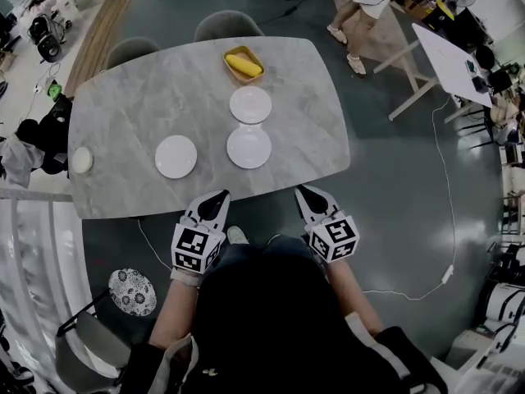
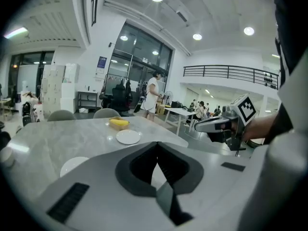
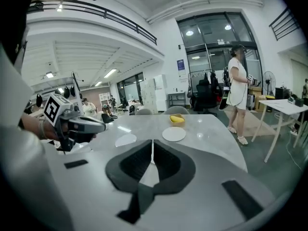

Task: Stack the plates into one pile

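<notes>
1. Left gripper: jaws closed, nothing held, at the near edge of the table.
2. Right gripper: jaws closed, nothing held, at the same edge.
3. Left plate: on the table, ahead and slightly left of the left gripper, which is nearer.
4. Middle plate: ahead, between both grippers.
5. Far plate: just beyond the middle plate.
6. All plates round, so no long axis; each lies separately, none stacked.
</notes>
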Available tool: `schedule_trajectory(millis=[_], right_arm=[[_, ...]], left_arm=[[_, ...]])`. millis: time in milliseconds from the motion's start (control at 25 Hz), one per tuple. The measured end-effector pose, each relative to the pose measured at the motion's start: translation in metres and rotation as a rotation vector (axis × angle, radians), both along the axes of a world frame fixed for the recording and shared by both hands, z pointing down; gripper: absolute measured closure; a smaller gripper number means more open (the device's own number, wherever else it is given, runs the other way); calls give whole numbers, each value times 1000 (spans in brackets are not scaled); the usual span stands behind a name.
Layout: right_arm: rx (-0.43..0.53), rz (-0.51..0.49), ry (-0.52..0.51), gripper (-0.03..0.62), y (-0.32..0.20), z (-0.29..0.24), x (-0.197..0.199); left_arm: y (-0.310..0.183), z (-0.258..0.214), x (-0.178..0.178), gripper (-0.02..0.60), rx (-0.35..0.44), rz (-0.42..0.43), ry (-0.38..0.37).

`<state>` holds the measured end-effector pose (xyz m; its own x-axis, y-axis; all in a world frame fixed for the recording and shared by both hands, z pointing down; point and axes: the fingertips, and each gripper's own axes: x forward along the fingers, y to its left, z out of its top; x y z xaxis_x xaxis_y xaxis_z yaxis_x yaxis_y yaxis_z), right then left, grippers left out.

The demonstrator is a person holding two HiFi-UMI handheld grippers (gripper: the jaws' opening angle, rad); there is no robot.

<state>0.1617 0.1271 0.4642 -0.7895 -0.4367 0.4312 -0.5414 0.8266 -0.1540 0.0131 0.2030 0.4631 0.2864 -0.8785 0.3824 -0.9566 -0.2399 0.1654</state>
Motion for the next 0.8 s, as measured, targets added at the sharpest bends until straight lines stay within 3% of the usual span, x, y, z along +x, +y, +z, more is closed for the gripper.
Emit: schedule_trajectory(millis=[440, 800], right_arm=[[-59, -38, 73, 572, -34, 18, -44], [-119, -159, 149, 572, -79, 49, -70]], left_arm=[[-15, 30, -33, 580, -103, -37, 54], [-52, 53, -45, 578, -196, -119, 66]])
